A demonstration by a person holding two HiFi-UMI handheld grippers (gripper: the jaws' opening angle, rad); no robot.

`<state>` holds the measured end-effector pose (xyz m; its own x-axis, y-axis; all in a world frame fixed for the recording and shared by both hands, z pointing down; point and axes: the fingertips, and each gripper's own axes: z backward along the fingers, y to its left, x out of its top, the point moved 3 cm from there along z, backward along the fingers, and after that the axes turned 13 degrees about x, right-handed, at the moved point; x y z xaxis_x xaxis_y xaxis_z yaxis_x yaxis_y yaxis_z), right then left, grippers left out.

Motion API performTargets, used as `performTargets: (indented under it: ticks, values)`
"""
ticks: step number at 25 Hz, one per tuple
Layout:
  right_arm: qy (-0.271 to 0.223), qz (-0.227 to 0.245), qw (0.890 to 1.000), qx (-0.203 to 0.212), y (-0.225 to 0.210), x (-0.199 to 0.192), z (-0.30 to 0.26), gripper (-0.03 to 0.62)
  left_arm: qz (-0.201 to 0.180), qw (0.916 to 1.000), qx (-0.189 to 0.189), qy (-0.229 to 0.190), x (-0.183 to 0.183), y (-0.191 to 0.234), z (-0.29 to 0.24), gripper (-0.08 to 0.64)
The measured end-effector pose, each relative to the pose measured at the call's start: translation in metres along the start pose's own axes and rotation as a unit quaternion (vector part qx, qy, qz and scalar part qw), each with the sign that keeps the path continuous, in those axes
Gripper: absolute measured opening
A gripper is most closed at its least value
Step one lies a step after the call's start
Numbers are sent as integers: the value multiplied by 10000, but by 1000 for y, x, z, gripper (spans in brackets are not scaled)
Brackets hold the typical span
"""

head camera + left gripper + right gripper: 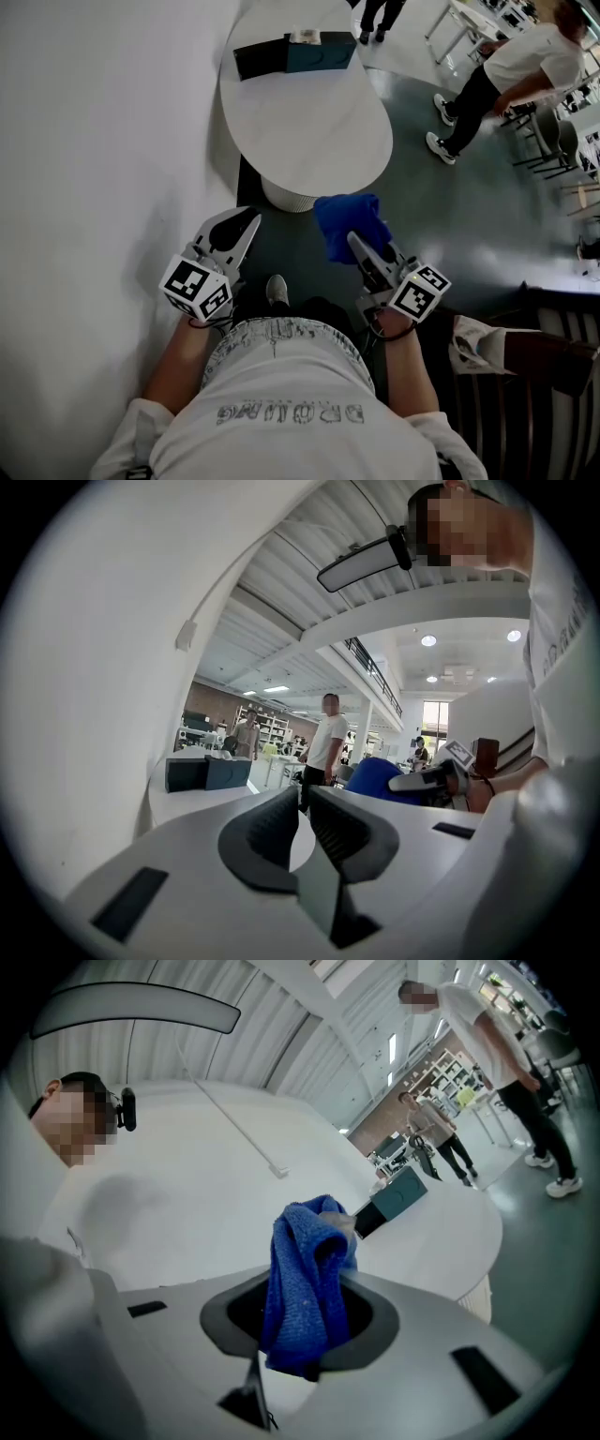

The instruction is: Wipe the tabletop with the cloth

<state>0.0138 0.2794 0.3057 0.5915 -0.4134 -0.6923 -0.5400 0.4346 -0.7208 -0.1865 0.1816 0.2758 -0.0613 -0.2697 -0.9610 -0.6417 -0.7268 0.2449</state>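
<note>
The right gripper (361, 248) is clenched on the blue cloth (347, 220). The cloth's bunched length runs along the jaws and points forward, stopping just short of the round white bench (309, 131) ahead. The left gripper (248, 223), beside it, has its jaws together on nothing. Far ahead on the bench lies a dark box (295, 53), and what it holds is hard to make out.

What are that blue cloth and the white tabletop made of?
Blue cloth: soft fabric, probably microfibre or terry. Its surface shows a fuzzy, nubby pile, and it hangs in limp folds.
White tabletop: a hard, smooth, matte sheet, perhaps laminate or painted board. The colour is even with no grain, and the look leaves the exact material open.
</note>
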Motion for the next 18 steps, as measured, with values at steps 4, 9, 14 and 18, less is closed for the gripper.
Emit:
performTargets:
  ticks: [4, 9, 14, 18]
  values:
    - [-38, -13, 10000, -78, -20, 12, -9, 110, 2, 10000, -21, 88, -3, 13, -20, 54]
    - [-12, -59, 10000, -76, -43, 27, -22, 110, -25, 9999, 5, 153, -2, 25, -42, 54]
    - [23, -63, 10000, 2, -80, 47, -45, 110, -79, 9997, 75, 227, -7, 44, -81, 54]
    - [117, -89, 9999, 82, -110, 72, -60, 110, -101, 9996, 137, 237, -2, 53, -119, 54]
